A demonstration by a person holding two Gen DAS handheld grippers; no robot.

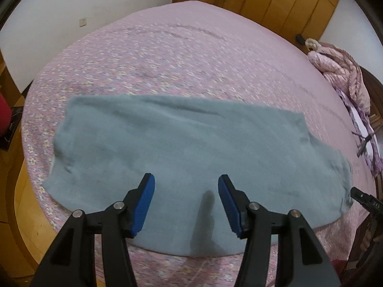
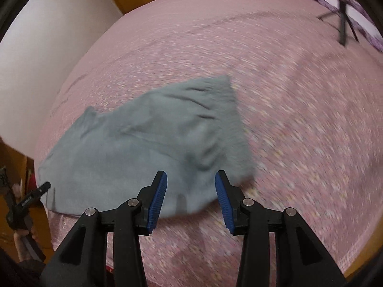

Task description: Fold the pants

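Left hand-held gripper (image 1: 186,181) nearest the lens, blue pads (image 1: 143,203) spread apart, nothing between them, hovering over the near edge of the pants. Right hand-held gripper (image 2: 190,177) likewise released, jaws apart and empty, angled down above the pants' right end; that view is motion-blurred. Grey-blue fleece pants (image 1: 167,148) lie flat on the bed (image 1: 167,55), folded lengthwise, long axis running left to right along the near bed edge. Pink floral sheet covers the bed. Pink quilt (image 1: 340,71) bunched at far right; wooden wardrobe (image 1: 275,0) behind.
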